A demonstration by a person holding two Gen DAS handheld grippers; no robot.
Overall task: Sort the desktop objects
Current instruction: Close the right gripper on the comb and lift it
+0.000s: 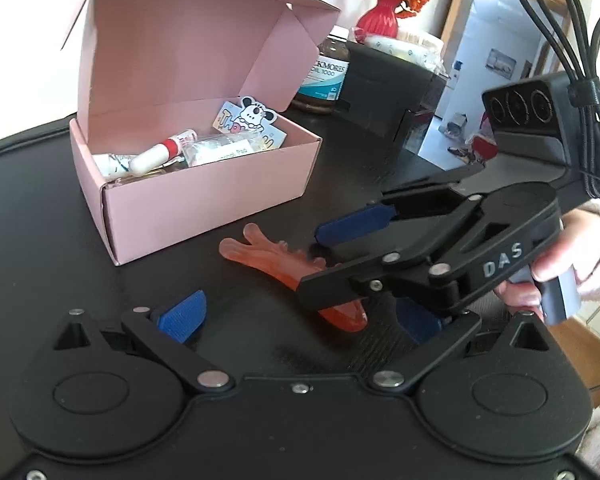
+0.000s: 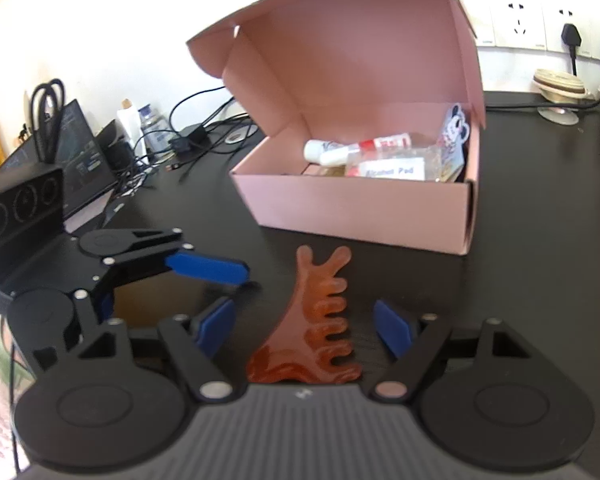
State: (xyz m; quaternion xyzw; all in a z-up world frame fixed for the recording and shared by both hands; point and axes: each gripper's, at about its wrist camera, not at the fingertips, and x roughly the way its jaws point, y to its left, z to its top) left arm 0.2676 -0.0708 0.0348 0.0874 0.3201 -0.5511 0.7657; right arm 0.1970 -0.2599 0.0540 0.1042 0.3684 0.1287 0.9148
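Two handheld grippers angle downward over the dark surface [image 2: 540,240], jaws apart on both. The right gripper [image 2: 304,328] spreads its blue pads [image 2: 392,330] wide, clear of contact. The left gripper [image 1: 300,316], just beside it, stands equally open. A hand [image 1: 556,268] grips the right gripper's handle.

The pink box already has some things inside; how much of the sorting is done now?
Done: tubes and an alcohol pad pack lie in the pink box. In hand: nothing gripped; the open right gripper straddles the orange comb. Left: grip it and box it. The left gripper is open.
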